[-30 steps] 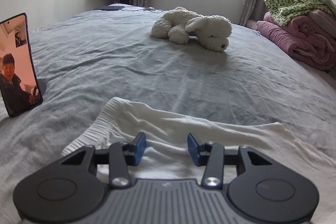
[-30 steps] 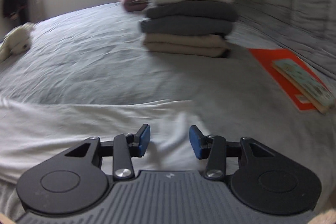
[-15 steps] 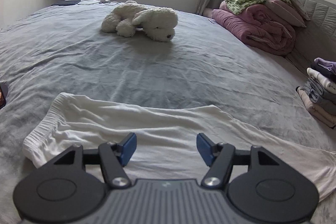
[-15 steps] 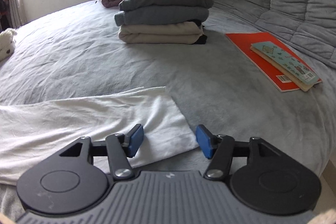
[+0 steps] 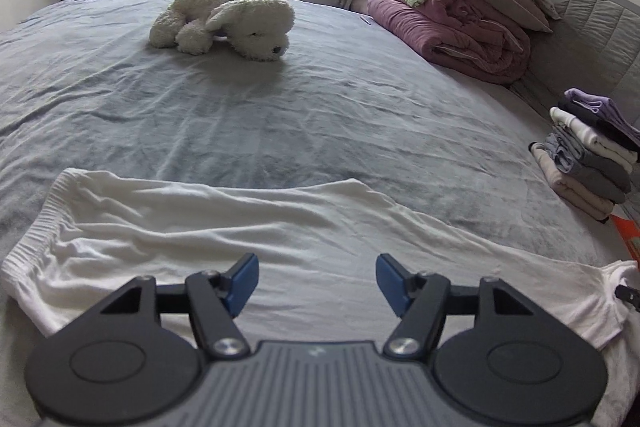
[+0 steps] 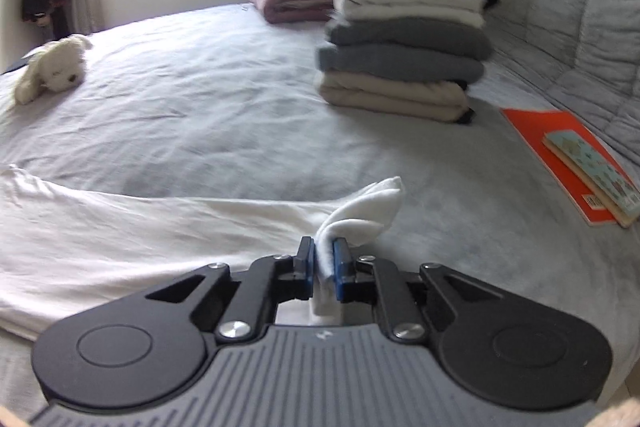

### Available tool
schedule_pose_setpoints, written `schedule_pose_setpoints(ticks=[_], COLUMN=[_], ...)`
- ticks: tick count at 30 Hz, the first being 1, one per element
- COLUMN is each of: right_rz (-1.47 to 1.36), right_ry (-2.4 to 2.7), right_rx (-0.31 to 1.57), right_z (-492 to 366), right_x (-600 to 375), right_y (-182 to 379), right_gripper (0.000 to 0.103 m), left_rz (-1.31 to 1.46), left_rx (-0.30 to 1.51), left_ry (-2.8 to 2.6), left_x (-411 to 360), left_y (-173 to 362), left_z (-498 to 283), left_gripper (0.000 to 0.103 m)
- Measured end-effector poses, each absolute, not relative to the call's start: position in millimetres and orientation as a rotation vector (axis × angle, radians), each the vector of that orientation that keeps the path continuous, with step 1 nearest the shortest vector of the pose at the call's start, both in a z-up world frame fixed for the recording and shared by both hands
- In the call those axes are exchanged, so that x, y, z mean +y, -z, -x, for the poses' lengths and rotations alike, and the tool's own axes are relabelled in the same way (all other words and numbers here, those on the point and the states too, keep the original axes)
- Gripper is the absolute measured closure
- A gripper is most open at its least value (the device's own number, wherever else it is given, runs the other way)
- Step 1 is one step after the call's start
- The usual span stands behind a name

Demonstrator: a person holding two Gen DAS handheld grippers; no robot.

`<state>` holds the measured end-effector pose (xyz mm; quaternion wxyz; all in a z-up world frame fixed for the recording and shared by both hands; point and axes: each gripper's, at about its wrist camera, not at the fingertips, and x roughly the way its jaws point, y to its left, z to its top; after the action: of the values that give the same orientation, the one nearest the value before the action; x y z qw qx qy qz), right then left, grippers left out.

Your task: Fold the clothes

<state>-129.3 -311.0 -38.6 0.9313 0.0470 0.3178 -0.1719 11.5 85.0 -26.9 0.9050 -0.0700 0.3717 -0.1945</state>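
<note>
While the right gripper point(image 6: 324, 261) is closing on the white garment's point(image 5: 280, 235) near-right corner, the spread, empty left gripper point(image 5: 316, 281) should pinch its side before lifting.

We see grey bed point(image 5: 320, 115); on it white garment point(image 5: 248, 227) spread flat; plush dog point(image 5: 228, 23); folded clothes stack point(image 6: 404, 39); pink quilt bundle point(image 5: 452, 27); orange book point(image 6: 560, 155).

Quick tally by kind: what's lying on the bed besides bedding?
White garment being folded: 1
Stack of folded clothes: 1
Plush dog: 1
Books: 2
Total: 5
</note>
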Motion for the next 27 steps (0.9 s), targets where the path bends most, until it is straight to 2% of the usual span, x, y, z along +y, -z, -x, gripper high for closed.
schedule_pose_setpoints(ticks=[8, 9, 10, 12, 21, 23, 26, 27], right_rz=[-0.028, -0.019, -0.009, 0.013, 0.016, 0.006, -0.021, -0.035], right_ry=[0.125, 0.095, 0.064, 0.008, -0.102, -0.111, -0.116, -0.116], right_rx=[0.636, 0.64, 0.646, 0.658, 0.694, 0.694, 0.698, 0.699], right_z=[102, 98, 95, 90, 92, 94, 96, 96], right_x=[-240, -231, -221, -202, -155, -149, -145, -144], right_y=[18, 18, 18, 20, 30, 31, 33, 34], right_gripper=[0.091, 0.091, 0.091, 0.091, 0.091, 0.091, 0.093, 0.093], left_rz=[0.299, 0.33, 0.37, 0.444, 0.587, 0.597, 0.619, 0.614], left_rx=[0.876, 0.896, 0.92, 0.967, 1.104, 1.111, 1.097, 1.087], left_ry=[0.587, 0.616, 0.656, 0.738, 0.809, 0.764, 0.71, 0.699], left_x=[66, 63, 60, 51, 0, -7, -9, -9], left_y=[37, 39, 42, 48, 77, 82, 84, 84], left_z=[-17, -18, -19, -19, -14, -15, -18, -19], left_gripper=[0.039, 0.041, 0.048, 0.051, 0.051, 0.061, 0.085, 0.098])
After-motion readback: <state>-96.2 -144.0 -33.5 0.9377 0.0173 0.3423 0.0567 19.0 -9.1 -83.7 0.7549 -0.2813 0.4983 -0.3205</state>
